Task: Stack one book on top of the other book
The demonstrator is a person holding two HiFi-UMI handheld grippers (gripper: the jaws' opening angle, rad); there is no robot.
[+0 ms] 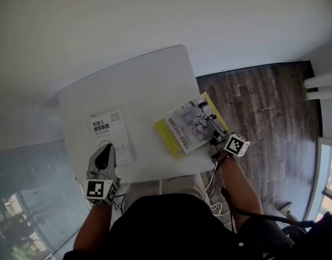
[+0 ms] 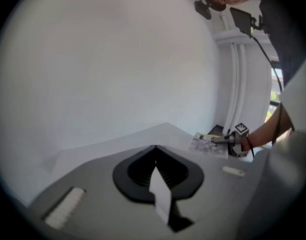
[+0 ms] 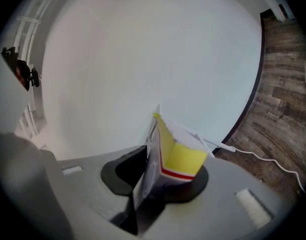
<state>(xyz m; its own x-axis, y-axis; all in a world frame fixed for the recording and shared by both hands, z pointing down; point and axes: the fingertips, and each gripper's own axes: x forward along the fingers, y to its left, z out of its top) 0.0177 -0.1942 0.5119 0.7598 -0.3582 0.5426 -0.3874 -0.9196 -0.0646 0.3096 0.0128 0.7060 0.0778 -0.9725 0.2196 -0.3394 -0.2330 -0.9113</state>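
Two books lie on a white table (image 1: 139,85). The white book (image 1: 108,128) is at the left, and my left gripper (image 1: 104,155) rests over its near edge. In the left gripper view my left gripper (image 2: 158,184) has its jaws close together with a thin white edge (image 2: 162,196) pinched between them. The yellow-and-grey book (image 1: 189,124) lies at the right, angled. My right gripper (image 1: 216,143) holds its near right corner. In the right gripper view my right gripper (image 3: 153,159) is shut on this yellow book (image 3: 182,156), which tilts up between the pads.
Dark wooden floor (image 1: 263,107) runs past the table's right edge, with a white cable (image 3: 263,159) lying on it. White pipes (image 1: 320,85) stand at the far right. A pale wall rises behind the table. The person's lap sits at the near edge.
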